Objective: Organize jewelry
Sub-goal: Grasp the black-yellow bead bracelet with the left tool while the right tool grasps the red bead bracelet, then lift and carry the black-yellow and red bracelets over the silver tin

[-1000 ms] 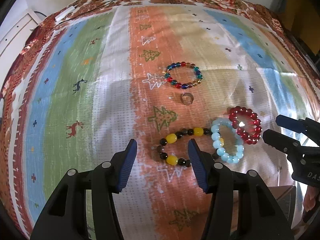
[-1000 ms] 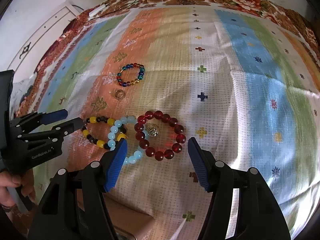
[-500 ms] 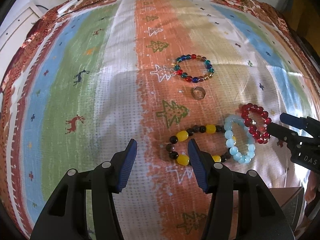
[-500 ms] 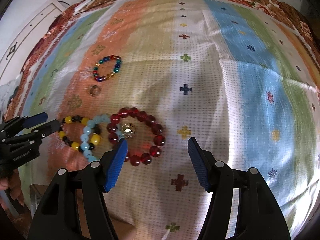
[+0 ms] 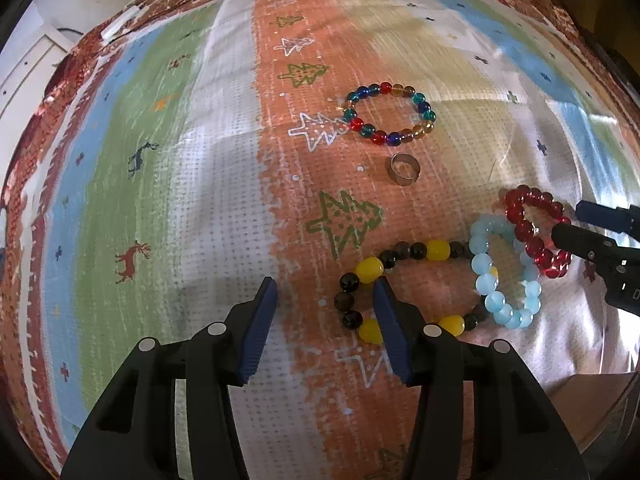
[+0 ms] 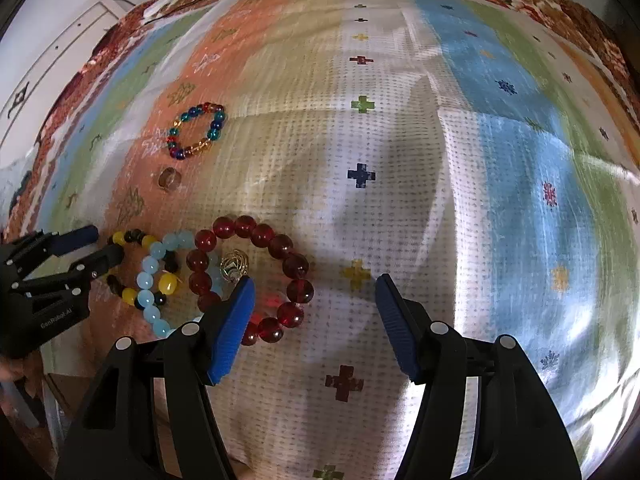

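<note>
Several bracelets lie on a striped cloth [image 5: 160,160]. My left gripper [image 5: 326,312] hangs just over the black-and-yellow bracelet [image 5: 368,270]. Its jaws are closing; the bracelet's left beads lie between them, unpressed, by the right finger. A light blue bracelet [image 5: 482,262] overlaps it, and a red bracelet [image 5: 524,232] lies beyond. My right gripper [image 6: 316,300] stands open over the red bracelet [image 6: 280,246], its left finger covering part of it. A silver charm [image 6: 234,266] sits inside that bracelet. Farther off lie a multicoloured bracelet [image 5: 378,138] and a ring [image 5: 402,168].
Each gripper shows in the other's view: the right gripper [image 5: 570,220] at the red bracelet, the left gripper [image 6: 103,245] at the black-and-yellow one. A cardboard box [image 5: 592,392] sits at the near edge. A white cabinet [image 5: 24,68] stands far left.
Both grippers have sunk closer to the cloth and the bracelets look larger. The left jaws stand a little narrower than before. The jewelry has not moved.
</note>
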Demonstrator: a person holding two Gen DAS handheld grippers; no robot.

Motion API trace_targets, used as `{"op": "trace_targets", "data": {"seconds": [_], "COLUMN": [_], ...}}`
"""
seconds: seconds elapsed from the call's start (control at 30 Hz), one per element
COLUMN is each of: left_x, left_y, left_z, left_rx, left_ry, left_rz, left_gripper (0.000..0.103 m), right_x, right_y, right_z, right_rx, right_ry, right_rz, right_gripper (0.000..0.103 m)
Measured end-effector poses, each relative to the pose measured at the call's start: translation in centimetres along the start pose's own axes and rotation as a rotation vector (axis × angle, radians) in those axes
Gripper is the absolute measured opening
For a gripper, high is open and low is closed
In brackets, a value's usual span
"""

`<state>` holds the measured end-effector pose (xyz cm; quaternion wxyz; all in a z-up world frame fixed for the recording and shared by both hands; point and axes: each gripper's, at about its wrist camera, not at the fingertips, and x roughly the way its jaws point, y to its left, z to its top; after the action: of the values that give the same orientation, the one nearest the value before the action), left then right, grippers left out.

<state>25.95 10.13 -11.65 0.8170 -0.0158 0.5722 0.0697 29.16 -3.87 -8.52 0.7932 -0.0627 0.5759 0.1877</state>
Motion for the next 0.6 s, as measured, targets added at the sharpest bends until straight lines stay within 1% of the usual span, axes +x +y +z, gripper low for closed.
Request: {"op": "trace_targets", "data": {"seconds": [0.03, 0.07, 0.1, 0.13, 0.17, 0.2, 0.23, 0.27, 0.3, 0.33, 0.37, 0.6], "left_x": [0.0, 0.0, 0.1, 0.1, 0.1, 0.2, 0.2, 0.3, 0.3, 0.3, 0.3, -0.8], "left_y": [0.1, 0.2, 0.4, 0.7, 0.8, 1.0, 1.2, 1.4, 1.5, 1.7, 1.8, 2.1], "left_z": [0.0, 0.0, 0.0, 0.0, 0.0, 0.1, 0.1, 0.2, 0.2, 0.3, 0.3, 0.4], "left_rx": [0.002, -0.001, -0.007, -0.012, -0.012, -0.015, -0.019, -0.023, -0.026, -0.031, -0.037, -0.058], "left_ry": [0.001, 0.001, 0.003, 0.004, 0.007, 0.009, 0.011, 0.013, 0.013, 0.013, 0.013, -0.002], "left_rz": [0.006, 0.008, 0.008, 0.012, 0.02, 0.026, 0.028, 0.025, 0.018, 0.011, 0.009, -0.011], "left_gripper": [0.044, 0.039, 0.037, 0.031, 0.024, 0.02, 0.012, 0.011, 0.011, 0.01, 0.01, 0.009], "right_x": [0.0, 0.0, 0.0, 0.0, -0.1, -0.1, -0.1, -0.1, 0.0, 0.0, 0.0, -0.9], "right_y": [0.0, 0.2, 0.3, 0.4, 0.3, 0.1, -0.2, -0.4, -0.5, -0.5, -0.5, -0.9], "right_z": [-0.1, -0.2, -0.2, -0.3, -0.3, -0.4, -0.3, -0.3, -0.3, -0.3, -0.3, -0.3], "right_rx": [-0.007, -0.015, -0.022, -0.03, -0.031, -0.025, -0.016, -0.013, -0.014, -0.016, -0.02, -0.009], "right_ry": [0.001, 0.002, 0.003, 0.003, 0.003, 0.003, 0.004, 0.004, 0.004, 0.004, 0.004, 0.0], "right_rz": [-0.005, -0.016, -0.03, -0.05, -0.062, -0.056, -0.054, -0.053, -0.052, -0.052, -0.051, -0.019], "right_gripper": [0.062, 0.06, 0.057, 0.05, 0.048, 0.046, 0.041, 0.033, 0.03, 0.022, 0.017, 0.014]}}
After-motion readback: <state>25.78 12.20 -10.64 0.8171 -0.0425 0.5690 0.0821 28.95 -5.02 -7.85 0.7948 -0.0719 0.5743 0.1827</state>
